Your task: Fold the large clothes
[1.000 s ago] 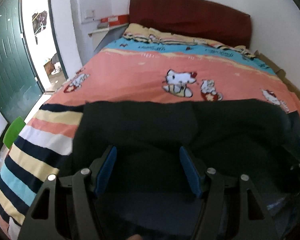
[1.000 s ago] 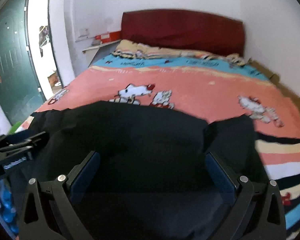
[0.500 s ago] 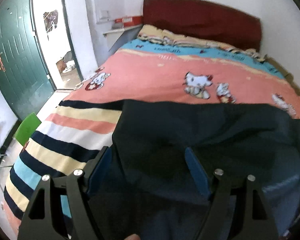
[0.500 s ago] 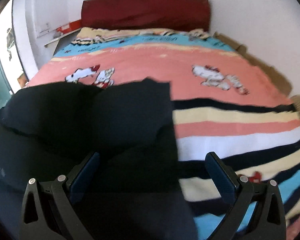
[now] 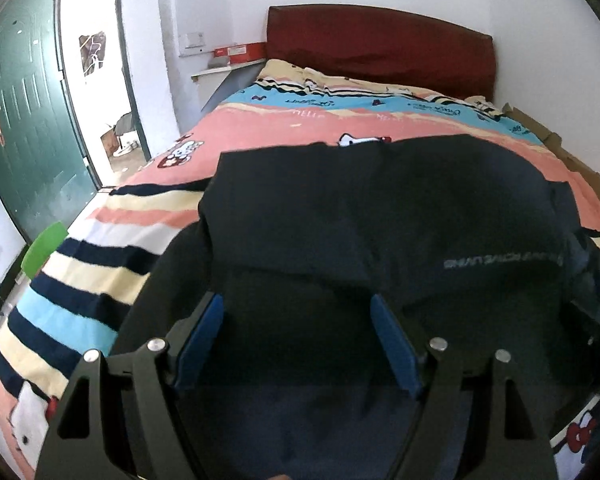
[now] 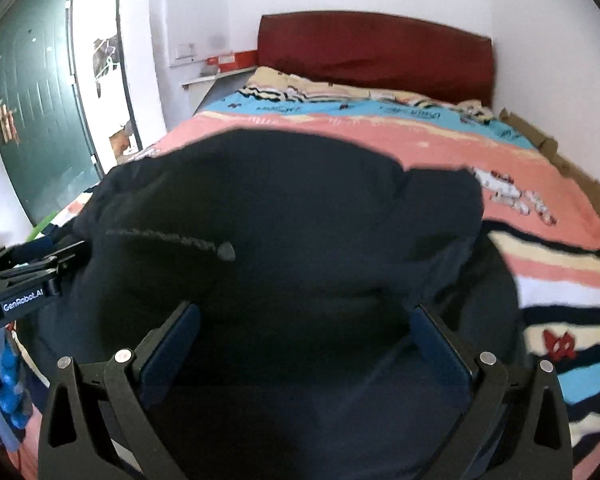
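Striped cartoon bedspread (image 5: pixel 284 120) lies largely hidden beneath the dark garment (image 5: pixel 380 220). Over it, left gripper (image 5: pixel 298 340) and right gripper (image 6: pixel 306 344) gape, holding nothing; folds indistinct.

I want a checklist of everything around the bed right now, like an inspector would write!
Surface: bed with a striped cartoon-cat bedspread.
Job's things: dark garment lying on the bedspread, partly folded over itself, grey lettering and a zip pull showing.
Clutter: red box on a shelf beside the headboard.
Grippers: left tongs open, having just been opening, pads apart over the garment; right tongs open over the garment, nothing pinched.
Cables: nothing seen.
Surroundings: dark red headboard, white walls, green door standing open, green chair by the bed's edge.
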A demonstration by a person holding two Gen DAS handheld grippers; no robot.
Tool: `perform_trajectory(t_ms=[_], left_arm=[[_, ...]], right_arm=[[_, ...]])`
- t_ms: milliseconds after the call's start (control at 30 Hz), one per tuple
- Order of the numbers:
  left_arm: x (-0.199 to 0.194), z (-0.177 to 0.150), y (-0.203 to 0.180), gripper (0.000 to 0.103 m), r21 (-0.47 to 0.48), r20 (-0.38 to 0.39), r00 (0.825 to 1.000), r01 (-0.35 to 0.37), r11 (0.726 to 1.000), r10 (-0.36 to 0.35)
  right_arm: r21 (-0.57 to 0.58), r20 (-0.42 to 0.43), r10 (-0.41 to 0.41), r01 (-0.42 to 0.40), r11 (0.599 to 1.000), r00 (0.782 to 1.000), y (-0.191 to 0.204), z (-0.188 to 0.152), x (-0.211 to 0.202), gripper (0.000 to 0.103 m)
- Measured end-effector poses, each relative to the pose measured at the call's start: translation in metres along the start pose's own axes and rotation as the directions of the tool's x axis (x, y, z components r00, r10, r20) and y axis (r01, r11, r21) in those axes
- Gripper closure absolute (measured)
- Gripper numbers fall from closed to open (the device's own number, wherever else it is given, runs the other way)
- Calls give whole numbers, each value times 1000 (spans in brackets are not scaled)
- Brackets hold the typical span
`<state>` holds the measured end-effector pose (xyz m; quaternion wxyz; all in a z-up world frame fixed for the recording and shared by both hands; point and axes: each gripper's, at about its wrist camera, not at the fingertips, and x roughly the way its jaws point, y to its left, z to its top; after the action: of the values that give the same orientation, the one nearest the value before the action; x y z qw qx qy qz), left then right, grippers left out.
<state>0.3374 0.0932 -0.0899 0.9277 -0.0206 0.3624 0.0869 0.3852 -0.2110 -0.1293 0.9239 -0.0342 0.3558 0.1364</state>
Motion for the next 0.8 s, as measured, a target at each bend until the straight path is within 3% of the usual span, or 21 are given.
perform_trajectory(t_ms=[400, 600, 700, 800], left_arm=[[-5, -15, 13, 27, -12, 22, 1000, 2, 1000, -2], [-17, -12, 23, 27, -44, 35, 999, 12, 999, -11], [-17, -2, 24, 27, -50, 48, 999, 20, 999, -18], [-7, 3, 23, 27, -56, 34, 999, 18, 998, -16]], right_arm=[[86, -33, -127, 130, 988, 991, -74, -35, -4, 1], [137, -46, -203, 208, 969, 978, -90, -36, -17, 0], [110, -3, -183, 182, 977, 983, -76, -25, -27, 0], [80, 41, -109, 105, 991, 993, -50, -8, -27, 0]])
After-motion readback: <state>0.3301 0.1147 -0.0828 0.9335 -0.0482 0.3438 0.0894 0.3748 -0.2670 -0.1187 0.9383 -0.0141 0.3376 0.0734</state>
